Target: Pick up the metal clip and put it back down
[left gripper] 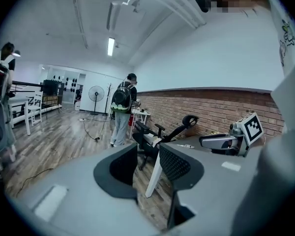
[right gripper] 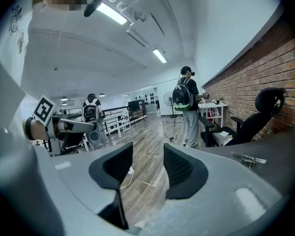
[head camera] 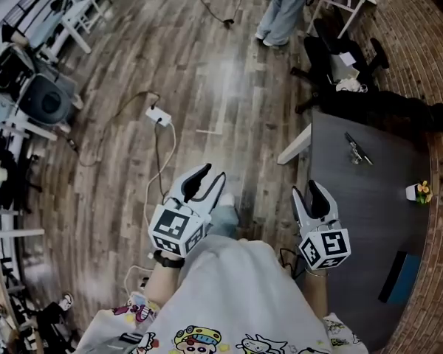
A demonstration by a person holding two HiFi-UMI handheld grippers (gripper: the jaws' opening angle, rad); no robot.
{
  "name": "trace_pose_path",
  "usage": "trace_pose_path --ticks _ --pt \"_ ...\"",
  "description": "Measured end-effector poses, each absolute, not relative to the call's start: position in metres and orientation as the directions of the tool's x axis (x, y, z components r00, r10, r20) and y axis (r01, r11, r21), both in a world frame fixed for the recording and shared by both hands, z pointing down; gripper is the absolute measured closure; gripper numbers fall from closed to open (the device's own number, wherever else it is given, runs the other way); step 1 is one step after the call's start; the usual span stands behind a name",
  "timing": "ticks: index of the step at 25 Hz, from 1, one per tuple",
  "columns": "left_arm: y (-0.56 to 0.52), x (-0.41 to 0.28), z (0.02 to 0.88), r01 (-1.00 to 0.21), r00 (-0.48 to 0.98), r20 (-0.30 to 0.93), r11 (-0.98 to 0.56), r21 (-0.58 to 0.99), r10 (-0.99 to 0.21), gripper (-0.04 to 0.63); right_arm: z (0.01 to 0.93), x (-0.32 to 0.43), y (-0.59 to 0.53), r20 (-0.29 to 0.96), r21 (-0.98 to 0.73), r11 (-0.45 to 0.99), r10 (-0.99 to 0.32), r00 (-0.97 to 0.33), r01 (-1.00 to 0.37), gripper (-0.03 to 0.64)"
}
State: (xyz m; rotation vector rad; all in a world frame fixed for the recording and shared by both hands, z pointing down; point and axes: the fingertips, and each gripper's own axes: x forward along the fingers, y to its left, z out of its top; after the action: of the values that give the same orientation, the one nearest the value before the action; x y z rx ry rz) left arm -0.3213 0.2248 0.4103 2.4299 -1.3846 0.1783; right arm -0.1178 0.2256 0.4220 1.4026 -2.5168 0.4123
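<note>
Closest to the head camera is the person's printed shirt (head camera: 229, 301), which fills the bottom of the head view and hides both forearms. Above it, the left gripper (head camera: 214, 172) hangs over the wooden floor (head camera: 207, 72), its jaws spread with nothing between them. The right gripper (head camera: 306, 187) sits at the left edge of the dark bench (head camera: 354, 227), likewise spread and empty. The metal clip (head camera: 358, 150) lies flat near the bench's far end, well apart from both grippers, so I judge the pick-up has not begun and the spread jaws are a readying for it. A small pot with a yellow flower (head camera: 421, 192) stands at the right edge. A dark flat thing near the near right corner is too dim to identify.

In the left gripper view the two padded jaws stand apart, framing floor and a white bench leg (left gripper: 155, 173). The clip is only a thin bright sliver on the bench top beyond, and the right gripper's marker cube shows past it. An office chair (left gripper: 162, 132) stands behind the bench.

In the right gripper view the jaws are also parted around bare floor. The clip lies off to the right of them on the bench, not in line with the gap, so the gripper would need swinging that way. A standing person with a backpack (right gripper: 187, 107) faces away.
</note>
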Motion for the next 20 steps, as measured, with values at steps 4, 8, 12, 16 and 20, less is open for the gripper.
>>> trace_pose_path --ticks 4,8,12,16,20 --pt "0.189 -0.343 0.407 -0.852 0.519 0.256 -0.471 0.228 -0.815 0.437 0.415 -0.133 0.191 0.325 -0.124 0.499 -0.796 -0.511 -0.858 0.413" --pt "0.165 -0.358 0.410 -0.848 0.526 0.248 -0.480 0.224 -0.814 0.421 0.416 -0.143 0.170 0.320 -0.129 0.487 -0.804 -0.501 -0.864 0.399" --pt "0.150 -0.366 0.416 -0.840 0.539 0.256 -0.491 0.231 -0.802 0.410 0.418 -0.146 0.159 0.329 -0.130 0.460 -0.816 -0.476 -0.878 0.385" --pt "0.140 -0.371 0.424 -0.836 0.544 0.270 -0.485 0.256 -0.795 0.399 0.423 -0.149 0.153 0.355 -0.130 0.455 -0.809 -0.469 -0.881 0.370" --pt "0.123 -0.367 0.435 -0.827 0.558 0.289 -0.493 0.270 -0.778 0.387 0.429 -0.145 0.137 0.363 -0.146 0.437 -0.811 -0.459 -0.888 0.348"
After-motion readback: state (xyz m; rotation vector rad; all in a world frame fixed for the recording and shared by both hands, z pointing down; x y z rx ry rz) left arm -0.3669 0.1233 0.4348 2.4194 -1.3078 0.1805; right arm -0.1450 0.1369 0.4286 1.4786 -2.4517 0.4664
